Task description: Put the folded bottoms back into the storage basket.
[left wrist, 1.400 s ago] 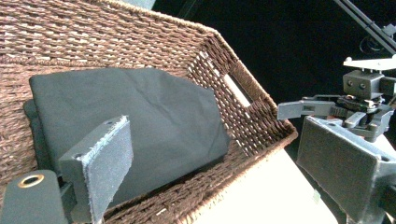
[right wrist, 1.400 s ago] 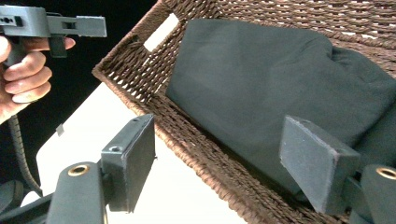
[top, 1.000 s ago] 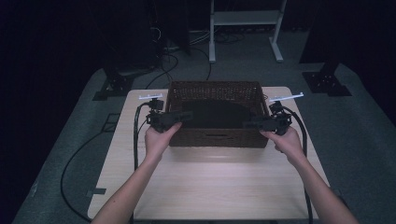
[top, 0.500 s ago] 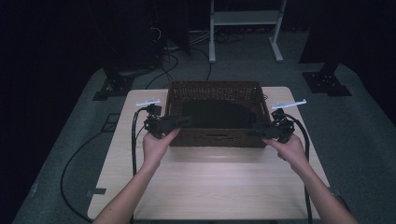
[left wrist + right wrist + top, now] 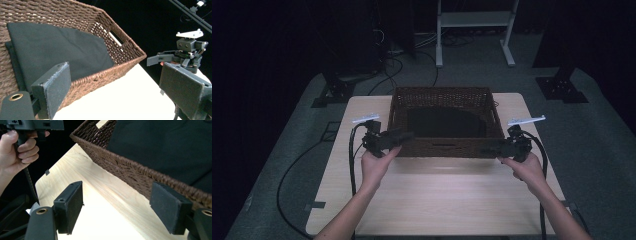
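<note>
Dark room, light wooden table (image 5: 437,200). A wicker basket (image 5: 444,95) with a dark cloth (image 5: 444,122) folded inside is set at the table's far half. The left gripper (image 5: 404,136) and right gripper (image 5: 487,150) are held at the near corners, fingers spread wide, nothing gripped. In the left gripper view one finger (image 5: 53,90) is seen against the near wall; in the right gripper view a finger (image 5: 170,208) sits just beside the rim. Likely step: gripping the near wall. Both sides should be closed together, level, so the basket isn't skewed.
</note>
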Available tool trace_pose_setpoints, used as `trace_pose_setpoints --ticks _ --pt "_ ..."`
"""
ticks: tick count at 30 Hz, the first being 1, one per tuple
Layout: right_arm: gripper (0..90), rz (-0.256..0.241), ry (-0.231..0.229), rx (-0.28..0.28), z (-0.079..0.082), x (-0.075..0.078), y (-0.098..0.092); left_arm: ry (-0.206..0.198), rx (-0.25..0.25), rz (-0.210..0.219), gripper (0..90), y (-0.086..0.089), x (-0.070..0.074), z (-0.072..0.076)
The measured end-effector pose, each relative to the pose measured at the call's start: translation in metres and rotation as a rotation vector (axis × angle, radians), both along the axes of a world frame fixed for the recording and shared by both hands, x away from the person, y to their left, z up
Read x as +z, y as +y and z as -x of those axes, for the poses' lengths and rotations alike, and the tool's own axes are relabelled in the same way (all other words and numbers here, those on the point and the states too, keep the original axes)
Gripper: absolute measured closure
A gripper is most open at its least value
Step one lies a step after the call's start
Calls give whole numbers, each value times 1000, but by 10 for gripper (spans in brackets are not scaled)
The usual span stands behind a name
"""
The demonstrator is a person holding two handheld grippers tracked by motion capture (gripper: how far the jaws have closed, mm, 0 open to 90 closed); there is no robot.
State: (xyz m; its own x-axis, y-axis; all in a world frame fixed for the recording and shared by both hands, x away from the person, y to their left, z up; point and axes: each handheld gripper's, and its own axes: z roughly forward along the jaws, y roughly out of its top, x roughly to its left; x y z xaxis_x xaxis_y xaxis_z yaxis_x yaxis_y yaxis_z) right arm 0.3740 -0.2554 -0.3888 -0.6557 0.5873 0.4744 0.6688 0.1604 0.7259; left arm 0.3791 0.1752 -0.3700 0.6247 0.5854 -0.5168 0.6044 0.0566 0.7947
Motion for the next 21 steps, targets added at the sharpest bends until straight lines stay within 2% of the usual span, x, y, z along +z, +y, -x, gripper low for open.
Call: trace_pose_setpoints --ticks 4,14,18,21 --pt "262 -2 6 -1 3 -5 -2 -8 12 -8 92 1 -5 7" --pt "262 -2 10 -8 14 -13 -9 -5 -1 -1 92 3 -17 22" --pt "259 2 9 -10 20 -17 -12 -23 24 -2 92 8 -21 29" --pt "259 6 12 -12 25 -20 -14 -19 29 2 92 12 -25 32"
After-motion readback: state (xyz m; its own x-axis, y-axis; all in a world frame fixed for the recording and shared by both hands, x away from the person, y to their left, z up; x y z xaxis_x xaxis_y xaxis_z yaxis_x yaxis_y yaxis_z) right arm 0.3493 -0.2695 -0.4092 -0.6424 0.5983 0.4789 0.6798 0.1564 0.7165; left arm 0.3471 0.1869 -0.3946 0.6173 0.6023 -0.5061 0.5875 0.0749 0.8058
